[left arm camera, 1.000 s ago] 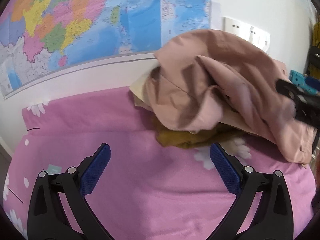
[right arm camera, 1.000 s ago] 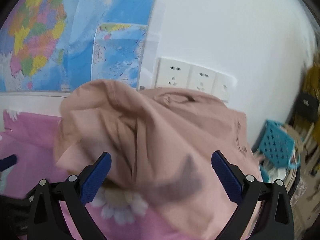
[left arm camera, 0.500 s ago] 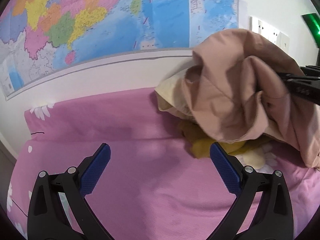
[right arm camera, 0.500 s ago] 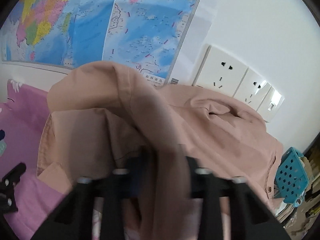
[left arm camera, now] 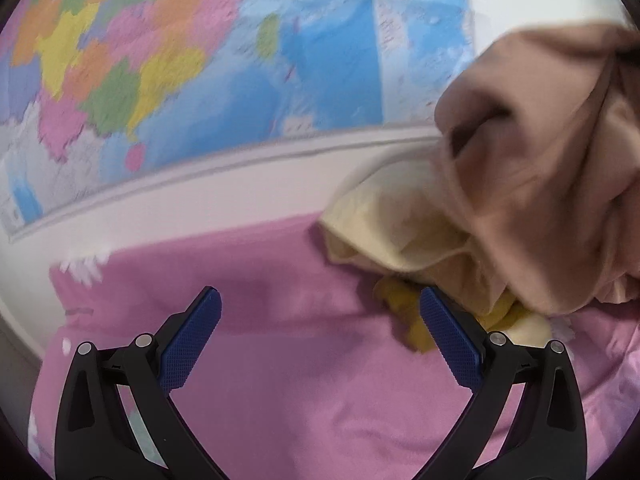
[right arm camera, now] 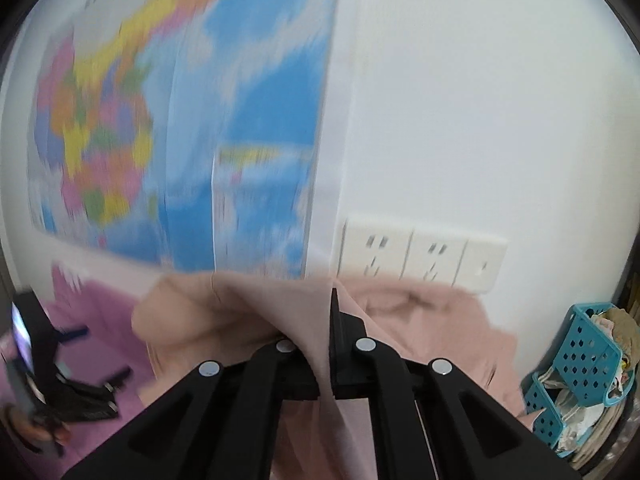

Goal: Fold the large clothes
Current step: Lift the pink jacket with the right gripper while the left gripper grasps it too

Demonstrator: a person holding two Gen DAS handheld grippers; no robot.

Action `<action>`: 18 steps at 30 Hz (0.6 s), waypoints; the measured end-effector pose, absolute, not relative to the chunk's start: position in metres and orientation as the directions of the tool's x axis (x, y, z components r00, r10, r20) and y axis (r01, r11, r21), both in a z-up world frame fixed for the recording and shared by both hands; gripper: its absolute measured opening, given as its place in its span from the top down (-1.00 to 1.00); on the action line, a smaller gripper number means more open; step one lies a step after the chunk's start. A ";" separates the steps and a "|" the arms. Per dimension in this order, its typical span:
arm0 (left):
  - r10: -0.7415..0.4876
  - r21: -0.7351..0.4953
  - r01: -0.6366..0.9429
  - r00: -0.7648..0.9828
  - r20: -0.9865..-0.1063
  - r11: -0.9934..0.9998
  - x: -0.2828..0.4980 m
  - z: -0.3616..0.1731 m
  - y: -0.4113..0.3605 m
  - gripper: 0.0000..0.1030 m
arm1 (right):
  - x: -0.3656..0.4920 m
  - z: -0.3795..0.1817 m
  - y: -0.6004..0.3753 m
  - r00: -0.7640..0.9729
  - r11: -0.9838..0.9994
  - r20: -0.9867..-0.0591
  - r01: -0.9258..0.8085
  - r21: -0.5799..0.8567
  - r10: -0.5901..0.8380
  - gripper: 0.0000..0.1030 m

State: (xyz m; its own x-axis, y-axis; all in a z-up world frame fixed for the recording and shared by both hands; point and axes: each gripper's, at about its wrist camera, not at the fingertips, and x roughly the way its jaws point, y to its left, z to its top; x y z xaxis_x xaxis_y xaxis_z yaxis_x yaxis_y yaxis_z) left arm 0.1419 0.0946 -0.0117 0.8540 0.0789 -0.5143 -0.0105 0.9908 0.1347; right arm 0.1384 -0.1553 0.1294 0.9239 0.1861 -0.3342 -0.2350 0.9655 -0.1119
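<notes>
A large dusty-pink garment hangs bunched at the right of the left wrist view, lifted off the pink bed sheet. My right gripper is shut on a fold of this pink garment, which drapes down between its fingers. My left gripper is open and empty, low over the sheet, left of the pile. A cream garment and a mustard-yellow one lie under the pink one.
A coloured map covers the wall behind the bed. Wall sockets sit right of it. A teal basket with clutter stands at the far right. The left gripper shows at the left edge of the right wrist view.
My right gripper has closed on the pink garment and lifted it upward. The left gripper stays open and has shifted slightly toward the pile.
</notes>
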 end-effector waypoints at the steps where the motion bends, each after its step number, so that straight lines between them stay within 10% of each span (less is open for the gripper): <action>1: 0.068 0.147 0.007 0.864 -0.499 0.989 0.143 -0.009 0.091 -0.90 | 0.135 0.137 -0.161 0.930 0.967 -0.310 -0.237 -0.097 0.197 0.97; 18: -0.445 0.218 0.481 0.874 -0.193 0.849 0.159 0.061 -0.027 -0.92 | 0.095 0.225 -0.234 0.956 0.959 -0.094 -0.270 0.088 0.278 0.97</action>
